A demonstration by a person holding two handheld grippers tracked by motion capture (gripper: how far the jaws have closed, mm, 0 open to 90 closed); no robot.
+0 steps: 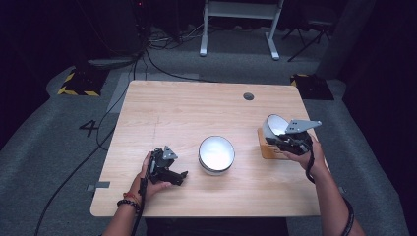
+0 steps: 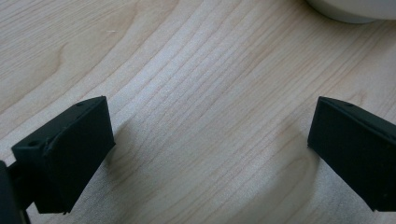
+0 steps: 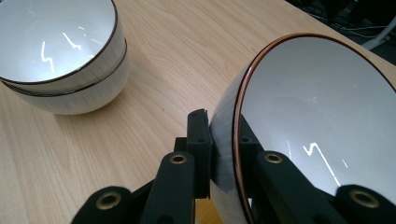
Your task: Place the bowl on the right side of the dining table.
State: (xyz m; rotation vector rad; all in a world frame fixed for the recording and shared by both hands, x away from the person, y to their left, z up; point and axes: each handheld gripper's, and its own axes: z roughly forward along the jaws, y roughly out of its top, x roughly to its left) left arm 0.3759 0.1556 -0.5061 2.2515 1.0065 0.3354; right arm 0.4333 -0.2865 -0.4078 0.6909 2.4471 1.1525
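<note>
Pinched by right claw (image 3: 223,154): tilted bowl (image 3: 317,116), thin rim hold | risked slipping, striking stacked bowls (image 3: 60,60) | left claw (image 2: 210,154) spread over tabletop (image 2: 201,93)

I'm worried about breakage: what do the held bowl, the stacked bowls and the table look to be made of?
The held bowl looks like glazed ceramic: glossy white, sharp light reflections, thin brown rim. The stacked bowls show the same shiny white glaze with dark rims, so probably ceramic too. The table looks like light wood or wood-grain laminate with a matte finish.
</note>
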